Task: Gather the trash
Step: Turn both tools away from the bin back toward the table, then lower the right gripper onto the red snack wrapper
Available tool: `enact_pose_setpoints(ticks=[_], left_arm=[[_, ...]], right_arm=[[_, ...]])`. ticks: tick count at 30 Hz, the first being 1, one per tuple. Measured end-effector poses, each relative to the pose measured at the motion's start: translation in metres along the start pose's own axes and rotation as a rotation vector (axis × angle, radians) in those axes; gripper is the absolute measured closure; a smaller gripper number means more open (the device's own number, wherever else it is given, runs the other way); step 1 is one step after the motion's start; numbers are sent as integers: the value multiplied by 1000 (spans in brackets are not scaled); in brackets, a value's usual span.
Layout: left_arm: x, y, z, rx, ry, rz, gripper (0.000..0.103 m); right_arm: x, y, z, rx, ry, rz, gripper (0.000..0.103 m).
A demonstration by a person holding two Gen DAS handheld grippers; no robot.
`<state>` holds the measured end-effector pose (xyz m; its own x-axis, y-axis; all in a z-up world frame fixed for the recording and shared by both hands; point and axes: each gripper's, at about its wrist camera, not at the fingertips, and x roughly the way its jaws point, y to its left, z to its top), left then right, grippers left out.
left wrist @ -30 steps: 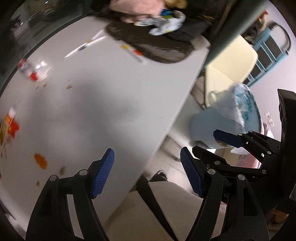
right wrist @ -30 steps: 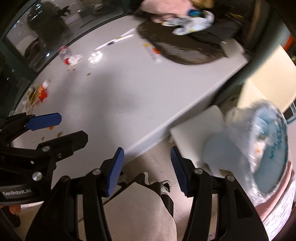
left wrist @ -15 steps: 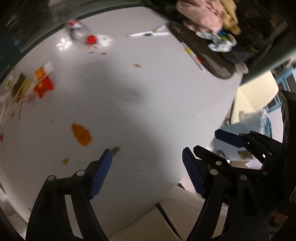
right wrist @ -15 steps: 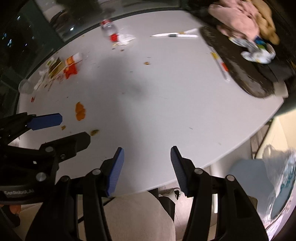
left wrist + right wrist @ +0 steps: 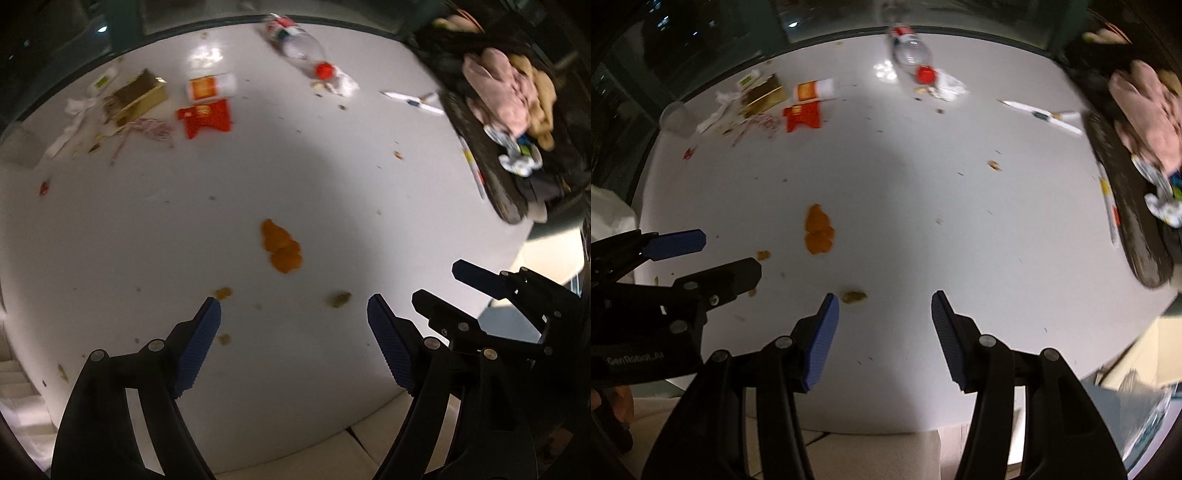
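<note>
Trash lies scattered on a white table (image 5: 147,229). At the far side are a clear plastic bottle (image 5: 295,48) with a red cap, a red carton (image 5: 207,118), an orange-and-white wrapper (image 5: 210,86) and a brown box (image 5: 133,98). An orange scrap (image 5: 280,245) (image 5: 818,230) lies mid-table, just beyond both grippers. My left gripper (image 5: 293,306) (image 5: 727,254) hovers above the near table, its jaws opening with nothing between them. Beside it my right gripper (image 5: 884,300) (image 5: 448,286) stands open and holds nothing, a brown crumb (image 5: 853,296) near its left fingertip.
A long dark tray (image 5: 1126,192) piled with pink cloth runs along the table's right side, with pens (image 5: 1041,114) near it. A clear cup (image 5: 676,118) and white napkins (image 5: 74,118) lie far left. A plastic bag (image 5: 1145,406) sits below the table's right edge.
Both grippers have swung from the table's edge and the bag on the floor to over the table, rolling as they went. The far trash has come into view. The left jaws stand slightly wider.
</note>
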<state>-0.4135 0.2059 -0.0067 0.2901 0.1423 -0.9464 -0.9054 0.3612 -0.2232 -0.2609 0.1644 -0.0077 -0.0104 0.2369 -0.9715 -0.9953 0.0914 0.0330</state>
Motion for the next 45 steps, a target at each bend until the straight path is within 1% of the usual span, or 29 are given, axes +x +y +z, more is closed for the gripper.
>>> enact_pose_setpoints(ticks=[8, 15, 18, 23, 26, 28, 36, 41, 45], left_arm=[[-6, 45, 21, -133, -51, 59, 24], [-5, 85, 52, -224, -99, 127, 24], [1, 102, 63, -278, -96, 137, 24], [18, 126, 79, -358, -71, 147, 24], [29, 138, 87, -406, -50, 137, 24], [36, 144, 92, -422, -48, 137, 23], [57, 165, 118, -411, -36, 177, 23], [65, 183, 127, -453, -33, 182, 22], [73, 187, 131, -456, -27, 182, 22]], right_arm=[[15, 27, 55, -140, 0, 38, 52], [34, 53, 107, -255, -10, 83, 52], [48, 65, 131, -298, -3, 109, 52], [66, 77, 157, -344, 12, 126, 52], [79, 82, 171, -367, 17, 125, 52], [87, 84, 179, -374, 16, 124, 52], [122, 82, 220, -355, 21, 144, 52], [138, 88, 235, -404, 31, 154, 52], [148, 92, 238, -433, 37, 152, 52]])
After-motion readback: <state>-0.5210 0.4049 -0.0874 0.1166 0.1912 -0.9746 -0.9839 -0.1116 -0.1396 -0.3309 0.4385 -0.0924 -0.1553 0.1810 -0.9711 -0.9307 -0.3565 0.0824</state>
